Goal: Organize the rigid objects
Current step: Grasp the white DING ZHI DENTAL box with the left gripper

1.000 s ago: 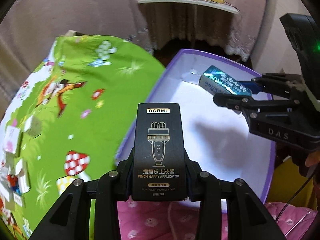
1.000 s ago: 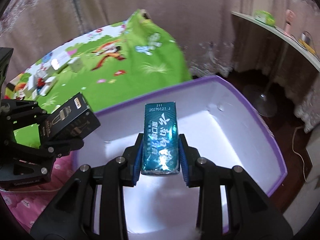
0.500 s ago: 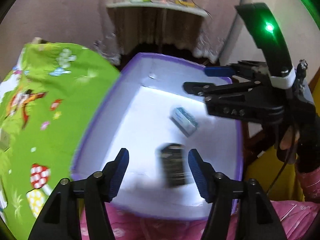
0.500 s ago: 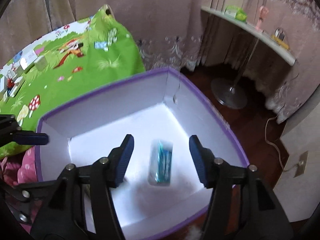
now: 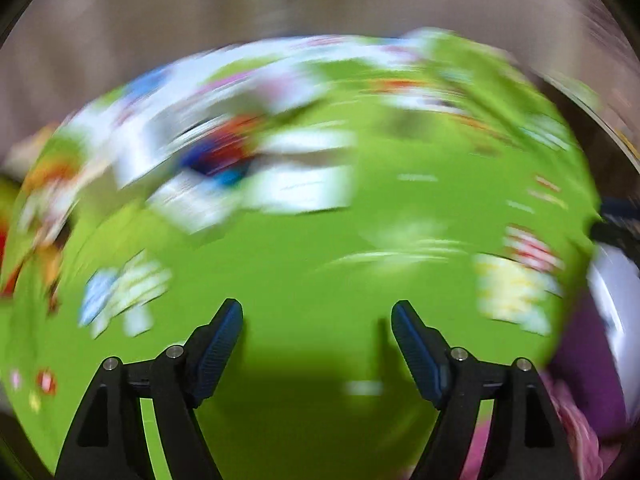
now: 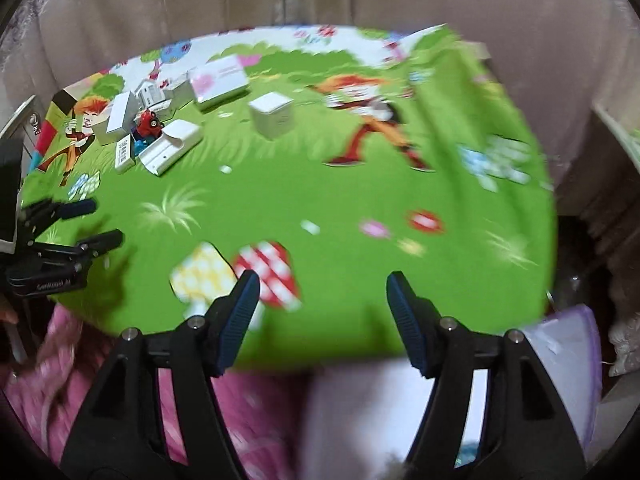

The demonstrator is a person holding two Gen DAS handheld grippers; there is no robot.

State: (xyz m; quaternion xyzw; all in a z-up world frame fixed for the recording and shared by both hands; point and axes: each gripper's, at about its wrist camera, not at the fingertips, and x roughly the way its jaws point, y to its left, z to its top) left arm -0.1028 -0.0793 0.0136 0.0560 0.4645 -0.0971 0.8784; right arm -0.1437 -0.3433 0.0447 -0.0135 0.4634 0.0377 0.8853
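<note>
On the far left of the green mat (image 6: 280, 208): small white boxes (image 6: 168, 120), seemingly light, stiff cardboard, best pinched across flat sides; my left tool (image 5: 316, 344) and right tool (image 6: 320, 312) just spread, empty.

I'm seeing a bright green cartoon-print cloth (image 6: 320, 200) with red-checked and yellow-checked mushrooms, white boxes (image 6: 272, 114), a small red toy (image 6: 149, 122), purple-rimmed white box (image 6: 576, 332), pink patterned fabric (image 6: 60, 364), my black grippers' blue pads (image 6: 240, 316).

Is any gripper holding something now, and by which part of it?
Nothing is held. The left gripper and the right gripper both stand open and empty above the green cloth.
</note>
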